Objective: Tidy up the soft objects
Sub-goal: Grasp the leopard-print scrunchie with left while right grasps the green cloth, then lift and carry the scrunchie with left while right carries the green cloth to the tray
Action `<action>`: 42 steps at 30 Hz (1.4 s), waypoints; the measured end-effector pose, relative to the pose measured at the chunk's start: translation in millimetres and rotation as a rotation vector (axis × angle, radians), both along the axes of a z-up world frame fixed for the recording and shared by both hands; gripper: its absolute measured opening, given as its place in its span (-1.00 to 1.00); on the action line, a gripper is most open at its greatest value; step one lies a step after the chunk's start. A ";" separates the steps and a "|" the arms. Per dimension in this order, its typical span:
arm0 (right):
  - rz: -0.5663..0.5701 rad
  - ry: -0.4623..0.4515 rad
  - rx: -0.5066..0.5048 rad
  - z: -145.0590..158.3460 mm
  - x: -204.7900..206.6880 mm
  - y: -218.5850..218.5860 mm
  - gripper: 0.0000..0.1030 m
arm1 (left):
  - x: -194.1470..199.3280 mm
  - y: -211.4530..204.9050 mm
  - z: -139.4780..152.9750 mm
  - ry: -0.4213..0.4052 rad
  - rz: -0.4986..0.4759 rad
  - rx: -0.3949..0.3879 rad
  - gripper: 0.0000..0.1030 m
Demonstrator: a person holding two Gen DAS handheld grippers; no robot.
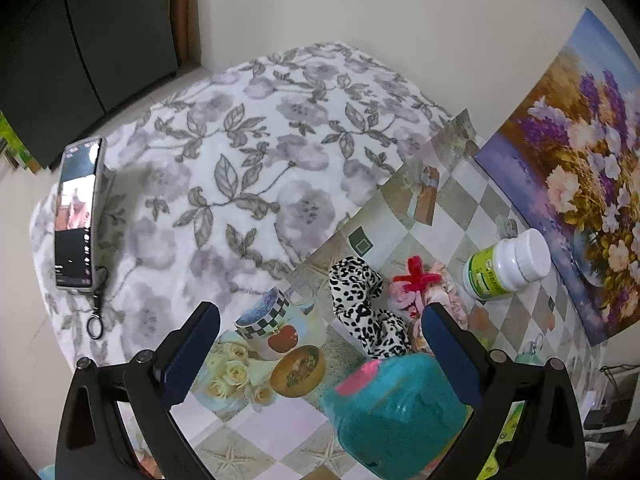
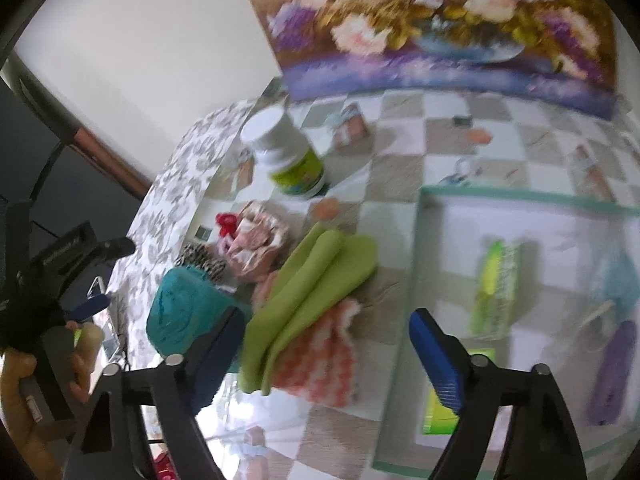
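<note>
On the checked tablecloth lies a heap of soft things: a teal bundle (image 1: 392,408) (image 2: 184,308), a leopard-print cloth (image 1: 368,308) (image 2: 202,258), a pink fabric piece (image 2: 260,240) with a red clip (image 1: 416,278), a folded green cloth (image 2: 312,292) and an orange checked cloth (image 2: 324,364). My left gripper (image 1: 320,344) hangs open above the teal bundle and leopard cloth, gripping nothing. My right gripper (image 2: 326,344) is open over the green and orange cloths, its pads clear of them. The right wrist view is blurred.
A white bottle (image 1: 504,268) (image 2: 288,152) with a green label stands behind the heap. A clear box with a green rim (image 2: 520,196) holds soft items on the right. A flower painting (image 1: 580,168) leans on the wall. A phone (image 1: 78,216) rests on the floral blanket (image 1: 240,152).
</note>
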State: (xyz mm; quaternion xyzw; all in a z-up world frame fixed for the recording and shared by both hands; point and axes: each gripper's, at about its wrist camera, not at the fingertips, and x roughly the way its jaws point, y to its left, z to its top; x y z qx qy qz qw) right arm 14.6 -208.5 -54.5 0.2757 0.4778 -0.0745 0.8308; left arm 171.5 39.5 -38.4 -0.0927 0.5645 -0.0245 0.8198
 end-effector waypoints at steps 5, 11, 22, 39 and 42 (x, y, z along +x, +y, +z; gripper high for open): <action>0.020 0.021 0.051 -15.2 11.0 10.0 0.37 | 6.5 0.0 -11.4 0.026 -0.020 0.008 0.96; 0.035 0.038 0.098 -27.2 18.7 16.6 0.23 | 14.5 -3.8 -20.7 0.059 -0.067 0.019 0.96; 0.049 0.049 0.100 -35.2 31.9 21.2 -0.24 | 25.4 -19.2 -42.6 0.113 -0.132 0.024 0.44; 0.060 0.040 0.098 -38.6 35.2 20.0 -0.81 | 33.0 -22.9 -63.4 0.172 -0.148 -0.085 -0.70; 0.064 0.028 0.099 -35.0 35.4 20.5 -0.84 | 32.1 -18.0 -55.4 0.151 -0.136 -0.077 -0.74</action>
